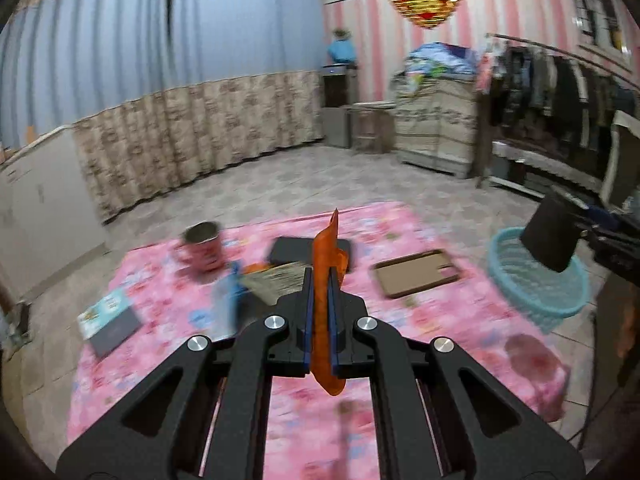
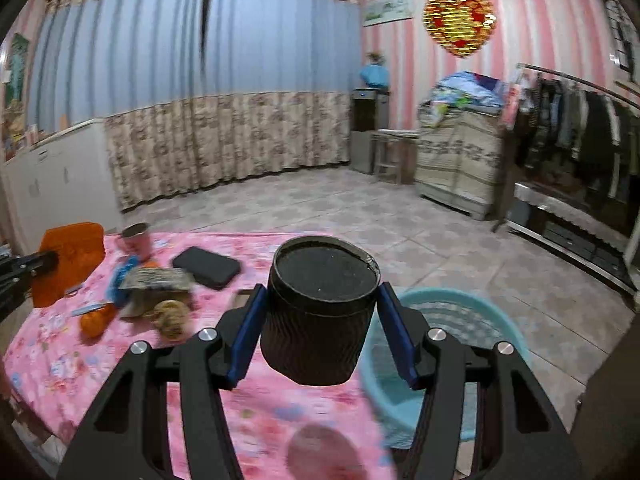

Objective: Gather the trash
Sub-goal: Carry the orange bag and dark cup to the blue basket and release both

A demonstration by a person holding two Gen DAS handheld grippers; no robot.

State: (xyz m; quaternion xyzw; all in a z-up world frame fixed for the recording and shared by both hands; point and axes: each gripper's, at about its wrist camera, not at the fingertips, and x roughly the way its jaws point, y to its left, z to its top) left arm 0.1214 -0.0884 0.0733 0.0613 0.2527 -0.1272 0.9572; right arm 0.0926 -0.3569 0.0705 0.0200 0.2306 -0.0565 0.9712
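The orange wrapper (image 1: 325,300) stands on edge, pinched flat between the narrow, closed pads of the left gripper (image 1: 320,280), held up above the pink flowered desk (image 1: 460,312). Over on the other side, the right gripper (image 2: 318,300) has its blue pads clamped against both sides of a dark ribbed paper cup (image 2: 320,316), which sits upside down in the grip, base up. That cup hangs at the desk's right edge, just left of the light blue basket (image 2: 464,328), which stands on the floor beside the desk. From the left wrist camera the same basket (image 1: 536,276) shows off the desk's right side, with the cup (image 1: 550,236) poised above its rim.

Plenty lies on the desk: a pink mug (image 1: 202,250) towards the far left corner, a black case (image 1: 296,254) at the far middle, a brown flat board (image 1: 416,278) nearer the basket side. A crumpled foil packet (image 2: 158,280) and a blue scrap (image 2: 120,278) lie together left of the black case, with an orange fruit (image 2: 96,320) and a round biscuit-like thing (image 2: 171,318) closer to the near edge. A booklet (image 1: 108,320) rests at the desk's left edge, well away from the basket. Both views are blurred.
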